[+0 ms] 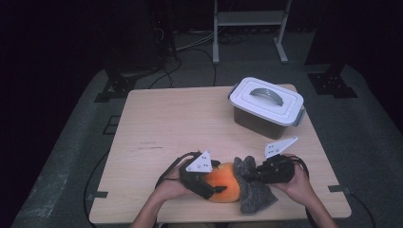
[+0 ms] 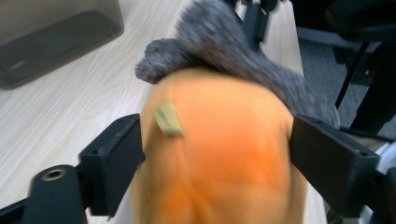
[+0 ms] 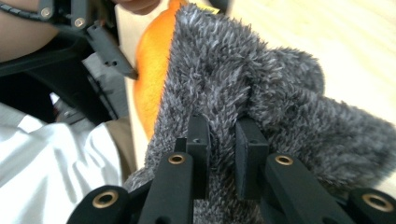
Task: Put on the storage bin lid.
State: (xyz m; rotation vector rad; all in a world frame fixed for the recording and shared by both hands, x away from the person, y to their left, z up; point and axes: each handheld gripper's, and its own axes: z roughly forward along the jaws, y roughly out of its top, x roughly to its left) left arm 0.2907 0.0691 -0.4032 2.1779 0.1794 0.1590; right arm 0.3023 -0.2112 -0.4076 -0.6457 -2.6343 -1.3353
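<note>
You are working at the near edge of the tabletop, close to your body. Your left gripper is wrapping its two black jaws around an orange ball, one jaw on each side. The jaws look like they are touching the ball's sides, but the picture is blurry, so you cannot tell for sure if they are squeezing it or have let go. You are probably keeping the ball in place this way so it is not rolling off while the other hand works.

Your right gripper is pinching a fuzzy grey cloth tightly between its jaws. The cloth is lying against the right side of the ball and hanging down onto the tabletop near the front edge. You seem to be holding it there to rub the ball or to cover it up.

A small yellowish sticker is sitting on top of the ball.

Farther away, near the far right corner of the tabletop, a grey box with a white lid is standing shut. It is well apart from your hands.

Counting them: one ball, one cloth, one box, two grippers.
</note>
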